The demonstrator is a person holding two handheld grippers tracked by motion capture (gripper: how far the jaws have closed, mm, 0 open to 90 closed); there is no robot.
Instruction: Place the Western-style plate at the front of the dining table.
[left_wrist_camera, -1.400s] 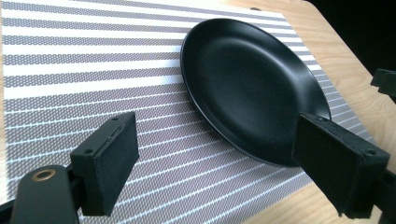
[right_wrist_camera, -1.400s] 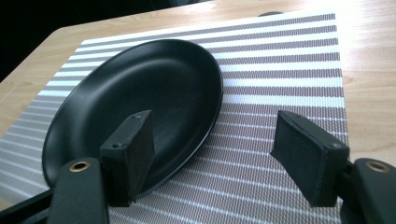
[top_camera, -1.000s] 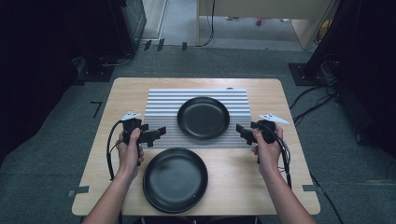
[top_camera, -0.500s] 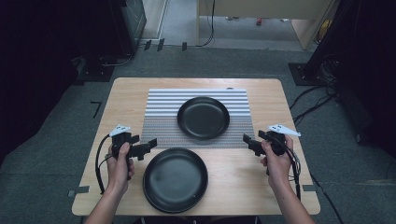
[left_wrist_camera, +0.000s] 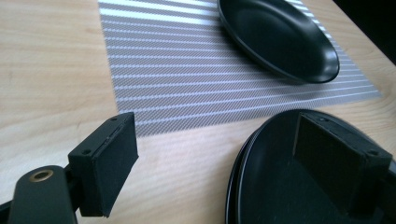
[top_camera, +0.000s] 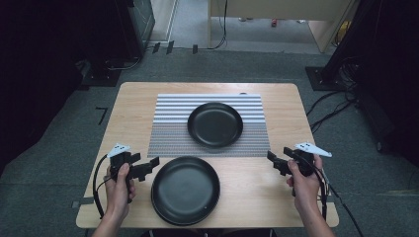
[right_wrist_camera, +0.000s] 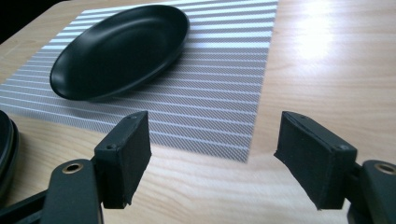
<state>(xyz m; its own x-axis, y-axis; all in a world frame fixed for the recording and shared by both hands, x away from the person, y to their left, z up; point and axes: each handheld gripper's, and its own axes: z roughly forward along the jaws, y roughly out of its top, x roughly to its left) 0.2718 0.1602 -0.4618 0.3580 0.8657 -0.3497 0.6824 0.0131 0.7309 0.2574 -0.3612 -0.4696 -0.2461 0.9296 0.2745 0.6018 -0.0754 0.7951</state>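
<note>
Two black plates (top_camera: 215,125), striped mat (top_camera: 170,123); unlabelled

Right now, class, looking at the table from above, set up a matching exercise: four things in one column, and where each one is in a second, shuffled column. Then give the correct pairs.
Column one:
1. far black plate
2. near black plate
3. left gripper
4. right gripper

Column two:
A. open, beside the near plate's left rim
B. on bare wood at the table's near edge
C. open, over bare wood near the striped placemat's right corner
D. on the striped placemat

Pairs: 1-D, 2-B, 3-A, 4-C
</note>
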